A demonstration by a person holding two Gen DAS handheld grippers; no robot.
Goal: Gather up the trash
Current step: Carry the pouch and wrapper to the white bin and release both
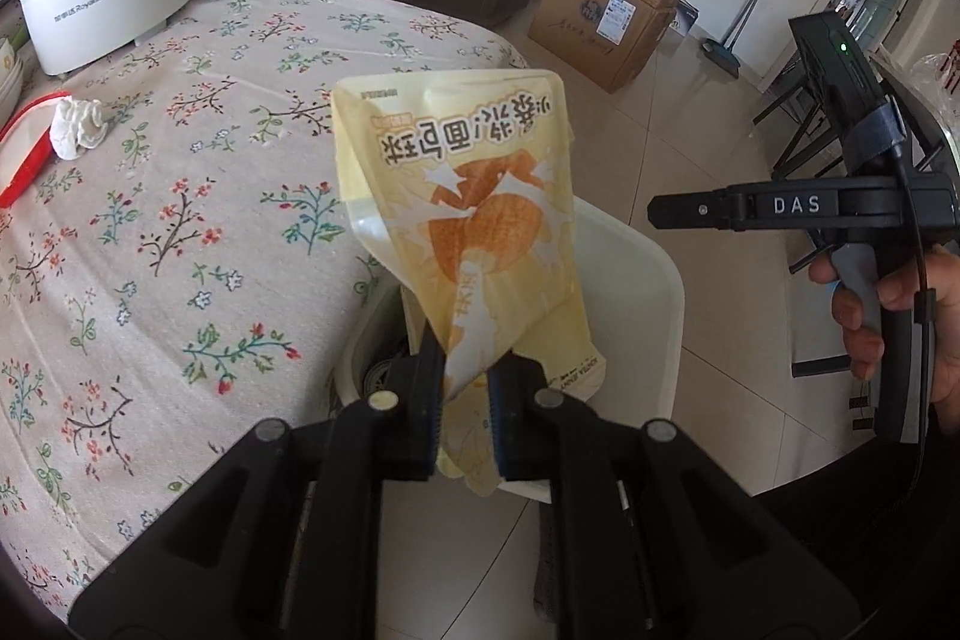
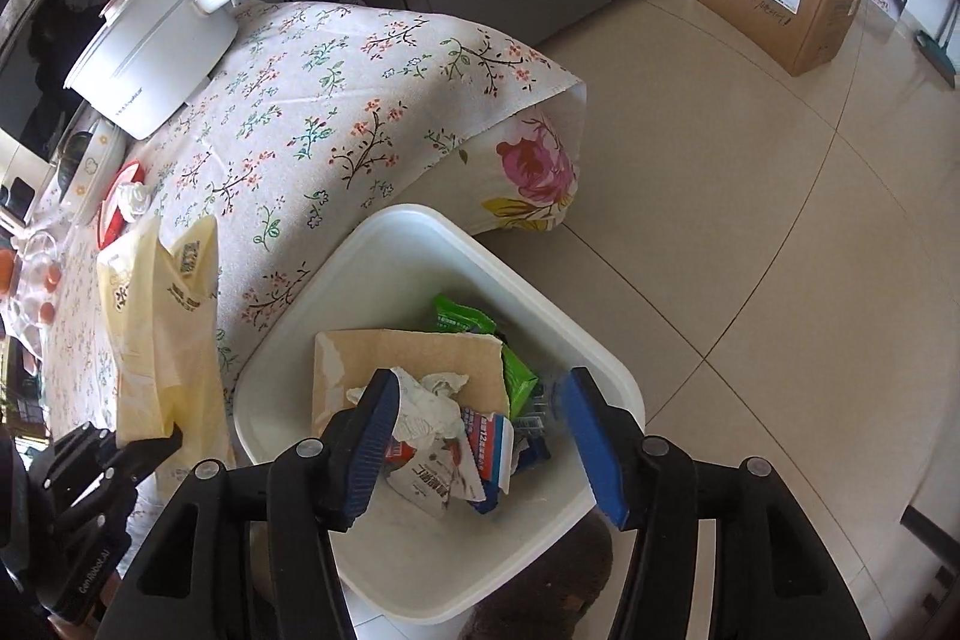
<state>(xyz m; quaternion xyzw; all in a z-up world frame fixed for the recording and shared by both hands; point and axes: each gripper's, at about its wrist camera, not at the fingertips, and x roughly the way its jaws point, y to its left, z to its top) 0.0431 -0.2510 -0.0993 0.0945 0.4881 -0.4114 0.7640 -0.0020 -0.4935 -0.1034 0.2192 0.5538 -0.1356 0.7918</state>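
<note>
Clamped by its lower corner in the left gripper (image 1: pixel 467 400), the yellow wrapper (image 1: pixel 474 214) stands toward twelve o'clock above the white bin (image 1: pixel 636 280), while the right gripper (image 2: pixel 486 436) gapes empty over it.

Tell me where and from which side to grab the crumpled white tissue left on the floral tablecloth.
Grip the crumpled white tissue across its raised, bunched middle, coming down from above. It lies loose on the floral tablecloth against a flat red object, so a sideways approach would likely push it or catch the red piece. The open right gripper looks free to do it.
</note>
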